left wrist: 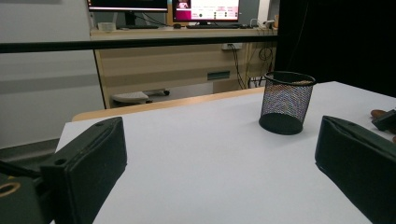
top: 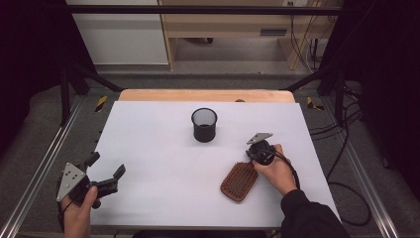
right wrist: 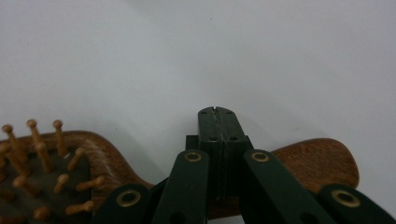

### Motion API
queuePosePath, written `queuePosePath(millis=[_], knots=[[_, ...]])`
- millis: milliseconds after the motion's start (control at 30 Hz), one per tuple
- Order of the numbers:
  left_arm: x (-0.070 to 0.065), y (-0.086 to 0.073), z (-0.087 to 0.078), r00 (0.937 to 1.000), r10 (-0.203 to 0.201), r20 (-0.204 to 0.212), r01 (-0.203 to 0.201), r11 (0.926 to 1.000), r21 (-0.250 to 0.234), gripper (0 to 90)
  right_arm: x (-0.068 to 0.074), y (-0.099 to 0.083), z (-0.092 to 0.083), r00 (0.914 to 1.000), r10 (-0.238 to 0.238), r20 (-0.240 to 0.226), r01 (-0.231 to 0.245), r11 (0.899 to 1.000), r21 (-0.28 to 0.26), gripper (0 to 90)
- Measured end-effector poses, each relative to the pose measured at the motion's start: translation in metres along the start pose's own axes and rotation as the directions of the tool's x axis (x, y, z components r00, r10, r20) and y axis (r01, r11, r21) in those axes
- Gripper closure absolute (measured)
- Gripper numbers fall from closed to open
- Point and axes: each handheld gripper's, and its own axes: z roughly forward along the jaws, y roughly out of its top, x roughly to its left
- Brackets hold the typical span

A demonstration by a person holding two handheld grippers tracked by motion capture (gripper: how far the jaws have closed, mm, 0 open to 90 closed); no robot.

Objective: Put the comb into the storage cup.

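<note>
A white-topped table (top: 163, 163) with a wooden far edge carries two things. A black mesh cup (top: 204, 125) stands upright near the middle, toward the far edge. A wooden hairbrush (top: 239, 181) lies bristles up, nearer than the cup and to its right, well apart from it.

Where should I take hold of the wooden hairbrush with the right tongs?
Grip the hairbrush by its narrow handle, coming from above. It lies flat, bristles up, and the handle is slimmer than the wide bristled head. The right tongs sit over it with jaws shut, so they would probably need opening first.
</note>
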Motion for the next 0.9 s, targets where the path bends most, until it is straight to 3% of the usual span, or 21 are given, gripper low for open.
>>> queuePosePath(millis=[433,667,900], knots=[[0.0,-0.001,0.001,1.0,0.001,-0.001,-0.001,0.9999,0.015,2.4,-0.004,-0.03,-0.025,0.9991,0.04,-0.01,-0.04,0.999,-0.003,90.0],[0.0,-0.001,0.002,1.0,0.007,0.001,-0.007,0.9998,0.019,2.4,0.004,-0.043,-0.04,0.9982,0.057,-0.018,-0.058,0.998,-0.024,90.0],[-0.001,-0.002,0.003,1.0,0.006,0.003,-0.006,0.9997,0.025,2.4,0.011,-0.047,-0.049,0.9991,0.033,-0.026,-0.033,0.999,-0.005,90.0]])
